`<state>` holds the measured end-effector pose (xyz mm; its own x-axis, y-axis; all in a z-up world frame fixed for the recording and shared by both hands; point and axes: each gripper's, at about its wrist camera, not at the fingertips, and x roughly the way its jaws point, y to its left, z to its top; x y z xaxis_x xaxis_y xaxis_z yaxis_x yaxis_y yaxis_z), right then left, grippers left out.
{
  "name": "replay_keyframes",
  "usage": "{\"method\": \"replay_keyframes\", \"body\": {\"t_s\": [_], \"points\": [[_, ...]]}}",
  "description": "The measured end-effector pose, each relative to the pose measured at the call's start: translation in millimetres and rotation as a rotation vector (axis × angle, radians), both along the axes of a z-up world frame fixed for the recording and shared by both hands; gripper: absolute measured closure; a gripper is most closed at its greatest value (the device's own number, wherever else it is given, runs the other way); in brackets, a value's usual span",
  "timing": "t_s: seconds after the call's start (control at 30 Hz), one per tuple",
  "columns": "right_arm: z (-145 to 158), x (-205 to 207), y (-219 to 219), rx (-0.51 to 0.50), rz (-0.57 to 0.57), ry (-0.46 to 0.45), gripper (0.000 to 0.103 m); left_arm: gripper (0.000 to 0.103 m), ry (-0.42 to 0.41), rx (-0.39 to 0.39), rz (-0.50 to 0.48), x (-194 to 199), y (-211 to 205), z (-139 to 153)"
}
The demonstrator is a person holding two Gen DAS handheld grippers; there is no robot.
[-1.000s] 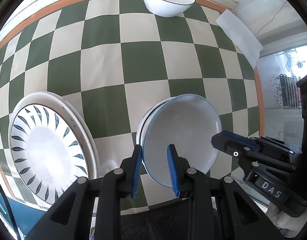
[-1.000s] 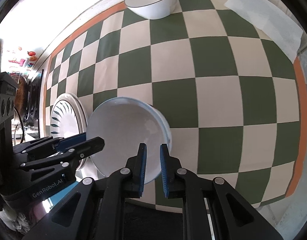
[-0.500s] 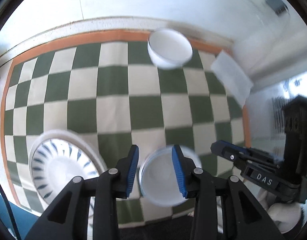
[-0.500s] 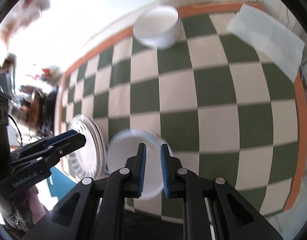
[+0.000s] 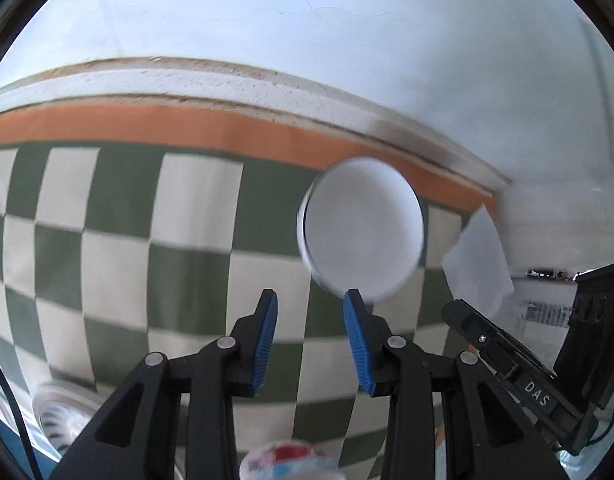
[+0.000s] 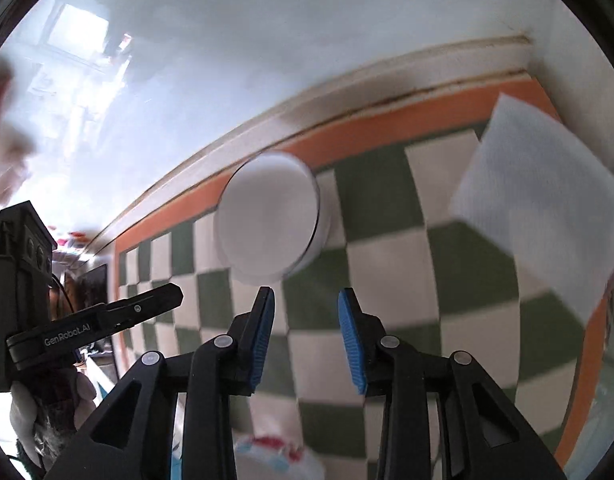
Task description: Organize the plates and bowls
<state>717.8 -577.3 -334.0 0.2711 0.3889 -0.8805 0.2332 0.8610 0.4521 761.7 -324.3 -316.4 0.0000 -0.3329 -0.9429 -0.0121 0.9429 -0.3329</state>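
Observation:
A plain white bowl (image 5: pixel 363 232) (image 6: pixel 267 220) stands near the far orange border of the checkered cloth (image 5: pixel 119 216) (image 6: pixel 395 288), blurred by motion. My left gripper (image 5: pixel 309 300) hangs open just in front of it, with only cloth showing between its blue pads. My right gripper (image 6: pixel 306 300) is just right of the bowl's near edge; its jaws are opening and hold nothing. Each gripper shows in the other's view, the right gripper (image 5: pixel 507 352) at the right and the left gripper (image 6: pixel 107 320) at the left. A striped plate (image 5: pixel 63 416) peeks in at the lower left.
A white paper sheet (image 5: pixel 479 276) (image 6: pixel 547 216) lies right of the bowl at the cloth's corner. A pale wall (image 5: pixel 307 40) rises right behind the orange border. A blurred red, white and blue object (image 5: pixel 287 460) (image 6: pixel 275 456) sits at the bottom edge.
Both grippers let go of the pale bowl's rim, opened, and swept across the cloth toward the far white bowl. The pale bowl dropped out of view; the striped plate slid to the corner.

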Motion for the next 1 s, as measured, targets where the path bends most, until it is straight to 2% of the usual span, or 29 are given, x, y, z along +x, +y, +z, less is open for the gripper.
{"method": "replay_keyframes", "body": {"t_s": [0.2,0.3,0.33,0.37,0.43,0.53,0.63,1.0], "points": [[-36.3,56.8,3.2,-0.015,0.030,0.057,0.067,0.072,0.056,0.008,-0.032,36.6,-24.2,-41.9],[-53.4,75.1,8.6,-0.017,0.044,0.088,0.067,0.073,0.032,0.055,-0.065,38.3,-32.7,-48.2],[-57.5,78.9,9.5,-0.022,0.045,0.094,0.069,0.075,0.027,0.063,-0.070,39.1,-33.7,-48.9],[-59.7,80.2,10.2,-0.025,0.044,0.095,0.080,0.075,0.019,0.068,-0.072,38.4,-34.1,-48.9],[-64.1,84.9,10.7,-0.060,0.046,0.099,0.092,0.075,0.012,0.072,-0.075,37.5,-34.5,-48.3],[-65.7,84.1,8.0,-0.046,0.035,0.095,0.093,0.075,0.011,0.071,-0.072,35.1,-35.6,-45.4],[-62.4,84.6,8.9,-0.079,0.048,0.089,0.094,0.075,-0.003,0.085,-0.087,32.2,-41.0,-38.9],[-29.4,50.9,17.5,-0.107,0.071,0.055,0.094,0.075,-0.096,0.090,-0.118,4.5,-47.6,2.7]]}}
